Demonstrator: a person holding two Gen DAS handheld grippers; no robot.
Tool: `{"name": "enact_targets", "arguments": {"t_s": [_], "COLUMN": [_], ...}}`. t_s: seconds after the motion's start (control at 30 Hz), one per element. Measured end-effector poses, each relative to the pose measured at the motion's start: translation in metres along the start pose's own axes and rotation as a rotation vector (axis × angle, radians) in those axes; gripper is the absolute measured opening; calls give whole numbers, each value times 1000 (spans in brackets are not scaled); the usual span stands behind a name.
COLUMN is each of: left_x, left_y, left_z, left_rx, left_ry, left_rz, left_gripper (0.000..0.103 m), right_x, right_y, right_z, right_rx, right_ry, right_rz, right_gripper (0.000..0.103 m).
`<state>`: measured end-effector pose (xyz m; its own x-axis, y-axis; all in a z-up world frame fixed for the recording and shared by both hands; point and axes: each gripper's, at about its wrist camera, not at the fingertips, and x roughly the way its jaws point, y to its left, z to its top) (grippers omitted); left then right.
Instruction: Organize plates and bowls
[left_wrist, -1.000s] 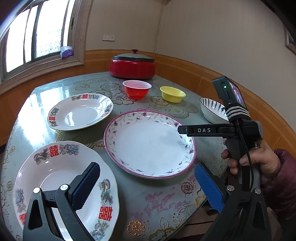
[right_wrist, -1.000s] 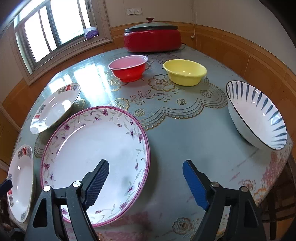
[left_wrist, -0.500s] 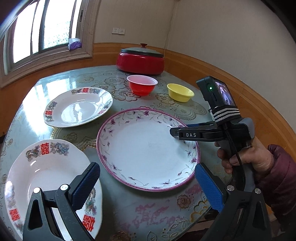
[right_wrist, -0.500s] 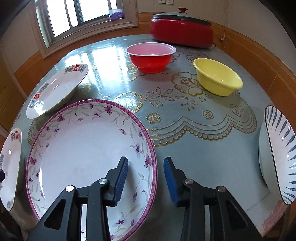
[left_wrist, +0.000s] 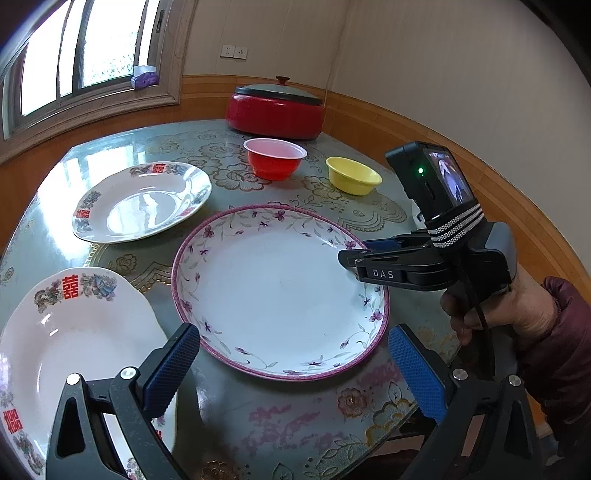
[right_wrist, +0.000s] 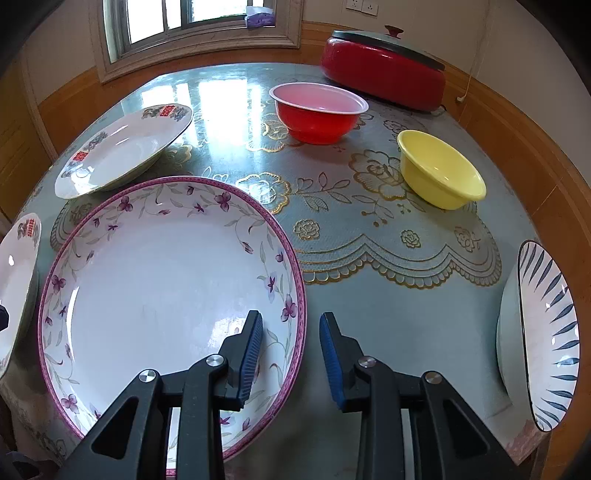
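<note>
Right gripper (right_wrist: 290, 350) straddles rim of big white purple-flowered plate (left_wrist: 273, 291), fingers part-spread, not pinching.
Left gripper (left_wrist: 295, 365) fingers wide apart, holding nothing. Left to right: two white plates with red double-happiness characters (left_wrist: 59, 347) (left_wrist: 144, 201), near one cut off; "DAS" on right gripper body (left_wrist: 384, 274); blue-striped bowl (right_wrist: 546, 354) cut off.

Purple-flowered white plate (right_wrist: 159, 288), red bowl (right_wrist: 317, 114), yellow bowl (right_wrist: 441, 175), blue-striped white bowl (right_wrist: 546, 354), gold-patterned teal surface (right_wrist: 369, 236).
</note>
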<state>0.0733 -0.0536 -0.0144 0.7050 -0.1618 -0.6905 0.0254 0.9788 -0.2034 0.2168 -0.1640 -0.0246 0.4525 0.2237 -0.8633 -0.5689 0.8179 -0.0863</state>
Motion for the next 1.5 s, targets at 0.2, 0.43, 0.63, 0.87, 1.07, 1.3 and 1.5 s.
{"name": "enact_targets", "arguments": {"t_s": [0.2, 0.43, 0.63, 0.87, 1.07, 1.3, 1.5], "left_x": [2, 7, 10, 20, 20, 21, 25], "left_y": [-1, -9, -12, -15, -10, -6, -7], "left_z": [-5, -14, -16, -17, -14, -10, -6], "left_rx": [-6, 4, 8, 29, 4, -8, -5], "left_ry": [16, 53, 72, 101, 92, 75, 66], "left_rz": [14, 5, 11, 2, 10, 20, 23], "left_gripper": [102, 101, 101, 98, 98, 98, 99], "right_x": [5, 9, 28, 52, 57, 55, 50], "right_y": [-6, 10, 43, 76, 84, 82, 62], "right_z": [7, 51, 86, 107, 112, 106, 87], "right_rx": [-20, -149, -328, -503, -632, -699, -641], "right_ry": [20, -65, -51, 27, 85, 122, 122], "right_rz": [51, 127, 181, 298, 326, 312, 265], "right_gripper": [32, 33, 36, 48, 49, 49, 48]}}
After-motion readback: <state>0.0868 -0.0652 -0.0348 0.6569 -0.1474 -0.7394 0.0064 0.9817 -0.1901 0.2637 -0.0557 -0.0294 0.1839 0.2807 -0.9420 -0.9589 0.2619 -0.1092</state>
